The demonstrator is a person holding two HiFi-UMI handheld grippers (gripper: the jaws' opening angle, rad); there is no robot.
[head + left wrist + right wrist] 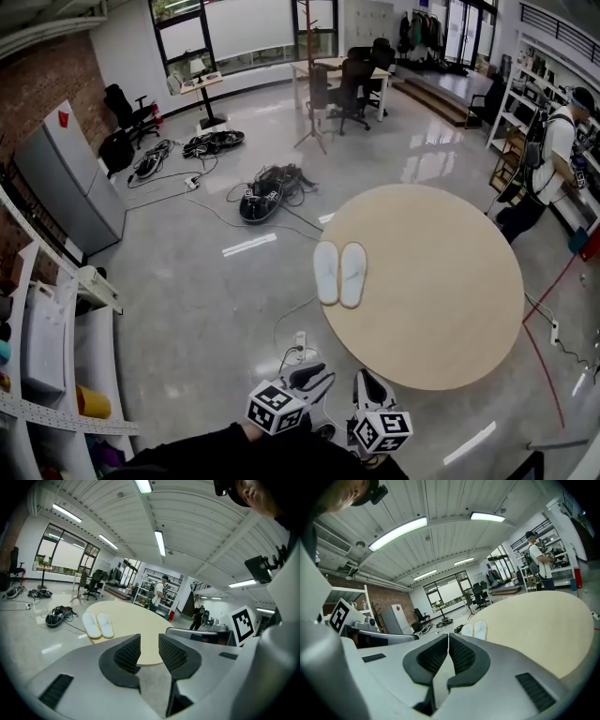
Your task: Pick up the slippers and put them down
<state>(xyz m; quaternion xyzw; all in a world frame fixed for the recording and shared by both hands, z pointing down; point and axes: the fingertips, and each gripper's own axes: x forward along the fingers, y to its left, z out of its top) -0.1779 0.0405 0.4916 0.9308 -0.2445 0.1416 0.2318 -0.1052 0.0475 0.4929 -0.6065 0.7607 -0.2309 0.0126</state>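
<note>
**Task status: pickup not yet begun**

The slippers (339, 274) lie side by side as a pair on the round table (450, 319), close to its edge on the left of the head view. Nothing is touching them.

The left gripper (149, 651) has its jaws partly apart, with nothing between them. The right gripper (448, 656) has its jaws closed together and is empty. Both are held low, short of the table's near edge and well apart from the slippers.

Judged remaining: all of the task, namely the approach, opening the right jaws, the grasp, the lift and the set-down.
</note>
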